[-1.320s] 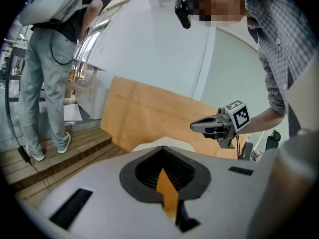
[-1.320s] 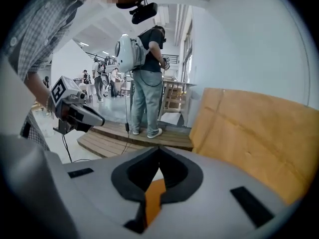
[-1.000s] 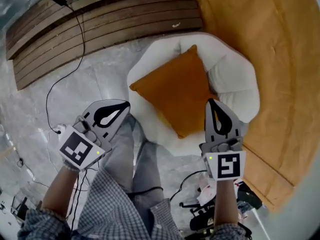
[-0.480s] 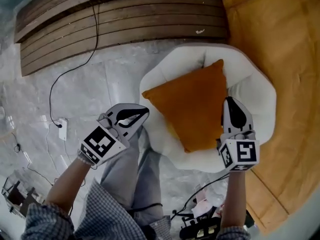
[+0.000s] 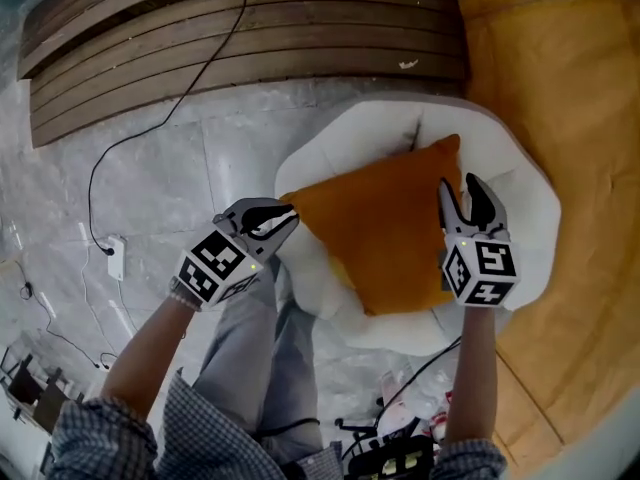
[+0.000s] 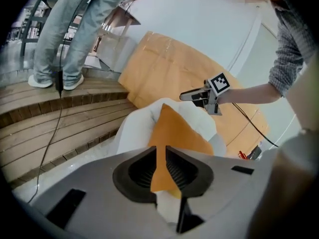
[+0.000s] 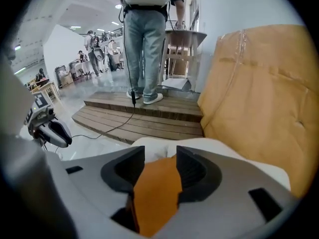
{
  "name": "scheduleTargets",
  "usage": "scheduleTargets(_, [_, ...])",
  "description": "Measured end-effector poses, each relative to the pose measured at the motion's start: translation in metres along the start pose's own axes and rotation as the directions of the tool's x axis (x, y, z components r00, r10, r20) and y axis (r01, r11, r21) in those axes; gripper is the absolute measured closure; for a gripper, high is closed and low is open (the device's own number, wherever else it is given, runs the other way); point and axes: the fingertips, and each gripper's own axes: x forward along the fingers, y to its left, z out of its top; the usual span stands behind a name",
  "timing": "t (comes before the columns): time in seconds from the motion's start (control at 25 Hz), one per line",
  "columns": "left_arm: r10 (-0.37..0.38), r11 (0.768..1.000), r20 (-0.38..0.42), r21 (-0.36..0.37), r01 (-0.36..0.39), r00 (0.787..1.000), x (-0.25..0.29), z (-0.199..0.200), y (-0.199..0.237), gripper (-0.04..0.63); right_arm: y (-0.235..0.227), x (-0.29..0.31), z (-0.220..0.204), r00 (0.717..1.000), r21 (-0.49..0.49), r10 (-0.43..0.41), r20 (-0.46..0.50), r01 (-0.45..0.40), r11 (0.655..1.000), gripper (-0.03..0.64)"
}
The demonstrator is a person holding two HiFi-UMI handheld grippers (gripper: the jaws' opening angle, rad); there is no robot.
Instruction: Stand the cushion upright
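An orange cushion (image 5: 385, 228) lies flat, tilted a little, in a white round padded chair (image 5: 330, 148). My left gripper (image 5: 283, 218) is at the cushion's left corner. Its jaws have just been opening and stand narrowly apart, with the orange corner (image 6: 174, 133) showing in the slit (image 6: 160, 156). My right gripper (image 5: 460, 186) is over the cushion's right edge. Its jaws have also just been opening and stand wider, with orange fabric (image 7: 157, 193) between them (image 7: 160, 156). Neither pair of pads visibly presses on the cushion.
A large tan padded piece (image 5: 560, 88) curves round the chair's right and back. Brown wooden steps (image 5: 250, 38) run across the far side, and a black cable (image 5: 150, 138) trails to a socket block (image 5: 115, 258). A person's legs (image 7: 144, 44) stand on the steps.
Both grippers have come down and in to the cushion's two sides. Their jaws, shut before, now stand apart, the right wider than the left.
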Motion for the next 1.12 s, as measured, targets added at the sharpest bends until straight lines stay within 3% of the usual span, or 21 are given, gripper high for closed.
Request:
scheduleTargets(0.2, [-0.017,1.000,-0.068,-0.023,0.016,0.998,0.026,-0.024,0.020,0.499,-0.019,0.043,-0.019,0.995,-0.028,-0.027,-0.095,0.025,0.999,0.371])
scheduleTargets(0.32, [-0.014,1.000,-0.133,-0.001,0.014,0.991,0.041,-0.044,0.031,0.469,-0.026,0.065,-0.030,0.990,-0.007,-0.018,-0.138,0.017,1.000,0.331])
scheduleTargets(0.52, [0.012,0.999,-0.241,0.046,-0.001,0.971,0.055,-0.084,0.050,0.445,-0.029,0.088,-0.052,0.981,-0.053,-0.016,-0.195,0.005,0.999,0.280])
scheduleTargets(0.72, [0.009,1.000,-0.349,0.027,0.001,0.937,0.070,-0.124,0.061,0.420,-0.037,0.095,-0.064,0.977,0.013,-0.018,-0.211,0.021,1.000,0.241])
scheduleTargets(0.84, [0.020,1.000,-0.398,-0.005,-0.024,0.917,0.080,-0.145,0.070,0.417,-0.039,0.098,-0.068,0.979,0.044,-0.009,-0.204,0.018,0.999,0.236])
scheduleTargets(0.96, [0.028,0.997,-0.398,-0.058,-0.055,0.917,0.092,-0.150,0.075,0.419,-0.037,0.099,-0.068,0.984,0.056,0.005,-0.179,0.006,0.998,0.246])
scheduleTargets(1.12, [0.016,1.000,-0.436,-0.006,-0.021,0.900,0.104,-0.150,0.065,0.436,-0.030,0.098,-0.070,0.988,0.076,0.030,-0.153,-0.019,0.997,0.304])
